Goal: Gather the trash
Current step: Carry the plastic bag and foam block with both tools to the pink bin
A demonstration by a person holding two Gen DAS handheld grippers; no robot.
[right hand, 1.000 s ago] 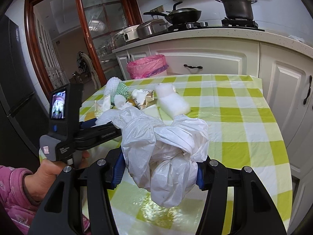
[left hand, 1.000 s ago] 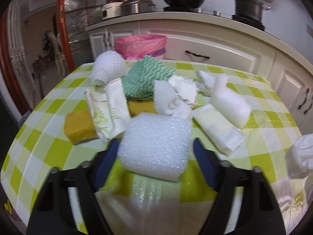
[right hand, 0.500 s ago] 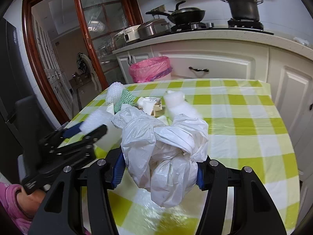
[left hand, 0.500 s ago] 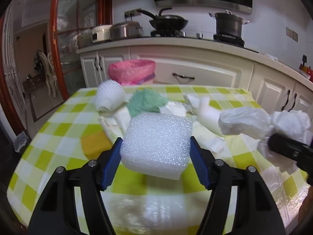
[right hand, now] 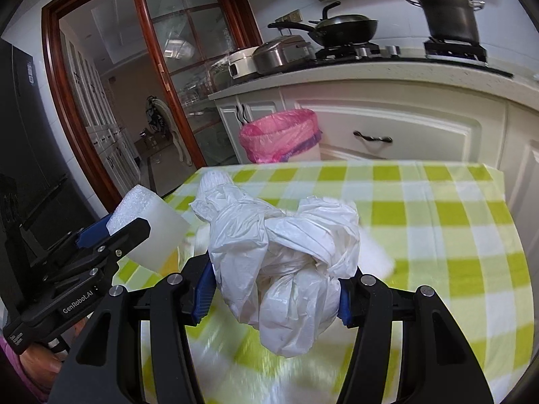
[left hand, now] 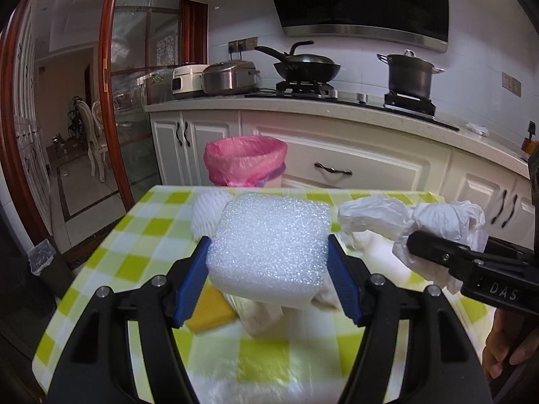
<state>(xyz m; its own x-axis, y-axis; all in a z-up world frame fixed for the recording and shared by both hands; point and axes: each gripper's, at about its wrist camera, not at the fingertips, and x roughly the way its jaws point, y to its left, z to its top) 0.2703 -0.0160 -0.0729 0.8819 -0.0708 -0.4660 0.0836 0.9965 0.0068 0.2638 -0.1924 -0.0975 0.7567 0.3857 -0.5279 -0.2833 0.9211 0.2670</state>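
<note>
- Change, both grippers: raised from table height since a second ago. The left view then looked down on the trash pile, and it now looks level across the kitchen at the bin [left hand: 245,161]. Each load has gone up with its gripper, clear of the cloth. Judgement: pick-up is done for these two items, and carrying them to the bin and dropping them in is what remains.
- Table [right hand: 438,208]: green-and-white check cloth. Its right half is bare in the right view, and the rest of the trash lies on the left half.
- Bin: white tub with a pink liner, open mouth, standing on the floor past the far table edge, against the cabinets. It is well apart from both loads.
- Bag [right hand: 286,259]: white plastic, knotted and crumpled, loose tails hanging. It is pinched in the right gripper [right hand: 273,289] and held above the table.
- Foam [left hand: 269,249]: white block of beaded texture with rounded corners. It is clamped between the blue pads of the left gripper [left hand: 267,279], off the surface, and shows no visible crushing.
- Net [left hand: 209,215]: white mesh ball on the table, behind and left of the foam.
- Sponge [left hand: 210,313]: yellow and flat, lying on the cloth below the foam and partly hidden.
- Other scraps under the foam: white, too blurred to name.
</note>
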